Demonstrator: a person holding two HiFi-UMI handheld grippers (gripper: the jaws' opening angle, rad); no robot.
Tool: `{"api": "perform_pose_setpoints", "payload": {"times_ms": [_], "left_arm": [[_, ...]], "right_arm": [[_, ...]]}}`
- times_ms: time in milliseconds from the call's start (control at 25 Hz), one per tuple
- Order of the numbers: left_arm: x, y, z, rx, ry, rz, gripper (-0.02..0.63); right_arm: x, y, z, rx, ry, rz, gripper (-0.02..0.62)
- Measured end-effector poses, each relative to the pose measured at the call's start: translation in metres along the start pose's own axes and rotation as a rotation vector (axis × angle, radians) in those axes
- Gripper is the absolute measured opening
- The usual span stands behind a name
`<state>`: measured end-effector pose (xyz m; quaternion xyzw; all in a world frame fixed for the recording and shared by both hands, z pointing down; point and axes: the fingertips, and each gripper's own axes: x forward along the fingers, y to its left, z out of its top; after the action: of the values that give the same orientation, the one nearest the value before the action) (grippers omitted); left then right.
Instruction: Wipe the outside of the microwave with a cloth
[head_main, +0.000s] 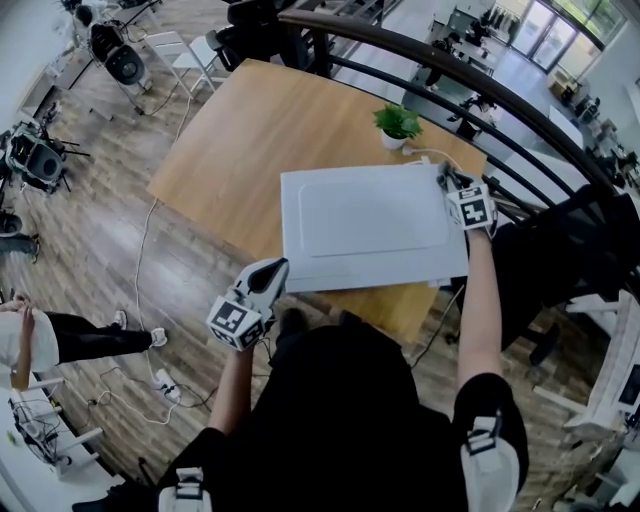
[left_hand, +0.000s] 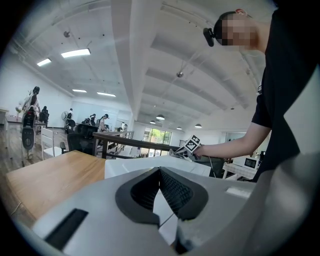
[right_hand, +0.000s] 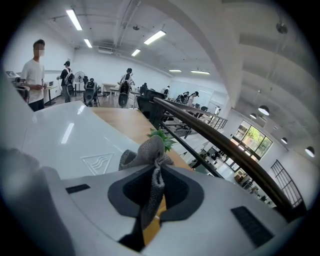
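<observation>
Microwave (head_main: 370, 225): white, boxy, smooth flat top with a rounded-rectangle panel; stands on a wooden table (head_main: 250, 130); cloth (right_hand: 150, 150) (grey, coarse weave, bunched) at its far right corner, pinched between the jaws of the right gripper (right_hand: 155, 175); left gripper (left_hand: 160, 172) closed, empty, by the near left corner; leafy potted plant (head_main: 397, 124) behind.

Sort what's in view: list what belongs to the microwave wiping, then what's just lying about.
Job: microwave; grey cloth; right hand-held gripper, clamped on the cloth.
Lying about: potted plant; wooden table; left hand-held gripper, holding nothing.
</observation>
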<state>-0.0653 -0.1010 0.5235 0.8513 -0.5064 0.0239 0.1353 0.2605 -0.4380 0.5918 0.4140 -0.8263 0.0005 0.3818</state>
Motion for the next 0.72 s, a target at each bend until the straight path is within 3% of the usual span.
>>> {"api": "perform_pose_setpoints", "payload": {"times_ms": [200,520,720], "left_arm": [[-0.006,0.001,-0.005,-0.002,0.005,0.013,0.003],[-0.015,0.009,0.009,-0.037,-0.002,0.022,0.003],[-0.024,0.019,0.010,-0.028,-0.003,0.020,0.003]], "right_arm": [[0.004,0.003,0.011,-0.020,-0.018,-0.022,0.028],[0.010,0.025,0.027,-0.039,0.017,0.008,0.028],[0.013,0.060,0.048,-0.080,-0.016,0.063,0.028]]}}
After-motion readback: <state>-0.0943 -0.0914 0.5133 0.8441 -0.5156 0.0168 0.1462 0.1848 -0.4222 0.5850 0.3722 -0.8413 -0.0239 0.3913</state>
